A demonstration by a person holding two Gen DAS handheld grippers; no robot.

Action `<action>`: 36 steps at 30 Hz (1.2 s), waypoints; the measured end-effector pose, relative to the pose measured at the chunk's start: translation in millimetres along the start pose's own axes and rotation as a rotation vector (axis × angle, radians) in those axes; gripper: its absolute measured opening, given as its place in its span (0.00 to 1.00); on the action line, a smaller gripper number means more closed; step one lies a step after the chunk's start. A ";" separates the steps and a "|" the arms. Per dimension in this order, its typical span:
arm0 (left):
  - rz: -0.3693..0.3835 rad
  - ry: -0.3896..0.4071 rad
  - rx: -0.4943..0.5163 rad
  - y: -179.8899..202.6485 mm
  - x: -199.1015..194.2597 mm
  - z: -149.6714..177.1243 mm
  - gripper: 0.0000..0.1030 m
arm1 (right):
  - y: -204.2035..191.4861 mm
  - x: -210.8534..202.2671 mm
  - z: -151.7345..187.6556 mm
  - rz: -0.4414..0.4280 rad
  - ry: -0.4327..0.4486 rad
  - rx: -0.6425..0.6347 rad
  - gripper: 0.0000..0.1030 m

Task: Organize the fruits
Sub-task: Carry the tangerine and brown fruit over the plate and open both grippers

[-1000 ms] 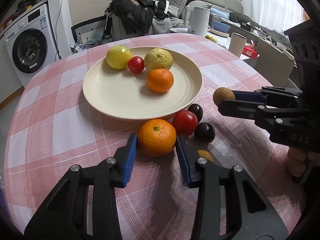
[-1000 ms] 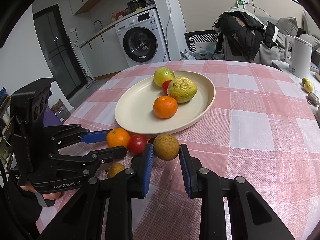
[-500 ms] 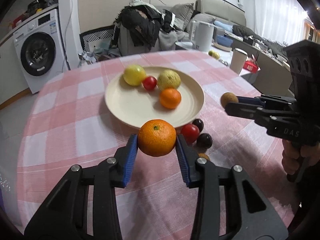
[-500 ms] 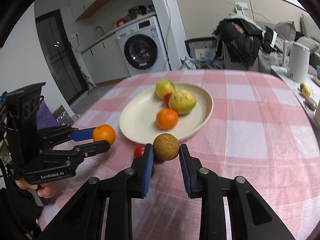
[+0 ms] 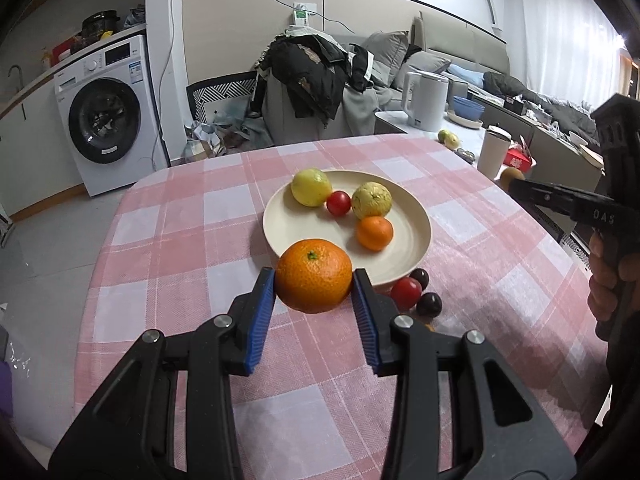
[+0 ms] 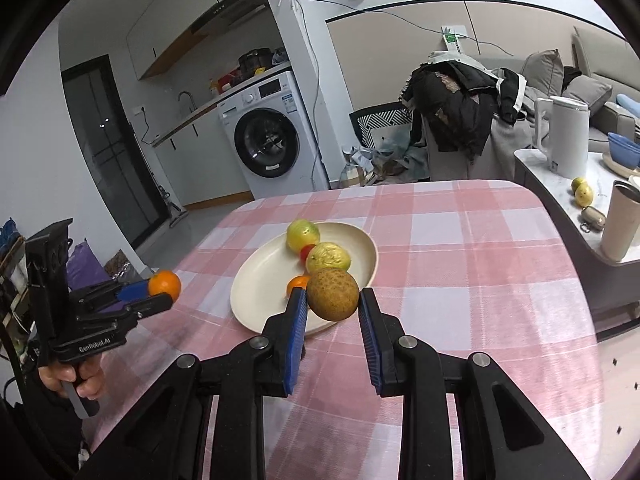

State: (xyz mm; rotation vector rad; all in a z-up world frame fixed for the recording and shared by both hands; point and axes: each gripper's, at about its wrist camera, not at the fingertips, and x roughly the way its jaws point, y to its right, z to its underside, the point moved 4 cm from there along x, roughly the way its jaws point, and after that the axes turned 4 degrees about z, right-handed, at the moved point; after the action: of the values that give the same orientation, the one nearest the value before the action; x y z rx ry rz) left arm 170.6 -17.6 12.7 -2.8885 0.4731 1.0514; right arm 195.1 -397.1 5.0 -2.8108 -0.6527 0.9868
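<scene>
Step in hand: carry phase, both sides loaded, nothing released yet.

Left tongs [image 5: 314,294]: clamped on the big orange [image 5: 314,276], blue pads on both flanks, stem up. It hangs clear of the counter [image 5: 168,264], just at the near rim of the cream plate [image 5: 280,216].

Right tongs [image 6: 333,308]: narrow, clamped on the brown rough-skinned fruit [image 6: 333,294]. In the right wrist view it also sits at the near edge of the plate, off the cloth.

Plate already holds four: yellow-green fruit [image 5: 311,187] at the far left, small red tomato [image 5: 338,203] beside it, bumpy yellow fruit [image 5: 371,200] to the right, small orange [image 5: 374,233] nearer. The left half of the plate is bare.

Still on the counter, just off the near right rim: a red tomato [image 5: 405,293] and two dark plums [image 5: 429,305], close together. A bit of something orange shows behind the left tongs' right arm; can't tell what it is.

Next move, my read:
- Left: go forward over the rim, lower the big orange onto the bare left half, then open. It's round and will probably roll if dropped, so set it down before release.
- Right: the brown fruit needs a slot on the near right of the plate, clear of the small orange. Little room there.
- Stagger the two placements; both tongs converge on the same near rim and could clash.
- After that, the loose trio by the rim is left to pick up.
</scene>
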 end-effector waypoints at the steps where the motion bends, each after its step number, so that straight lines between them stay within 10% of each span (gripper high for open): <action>1: 0.000 0.001 -0.004 -1.1 -1.0 -1.0 0.35 | 0.4 0.7 0.1 0.002 -0.005 -0.003 0.27; 36: 0.018 -0.048 -0.070 -4.3 95.9 -18.3 0.35 | -25.3 81.7 9.1 -0.035 -0.120 -0.030 0.27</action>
State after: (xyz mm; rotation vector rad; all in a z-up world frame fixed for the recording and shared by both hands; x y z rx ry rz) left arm 252.9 -42.0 -34.2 -2.9169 0.4703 1.1603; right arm 237.4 -340.2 -43.6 -2.7722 -0.7337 1.1555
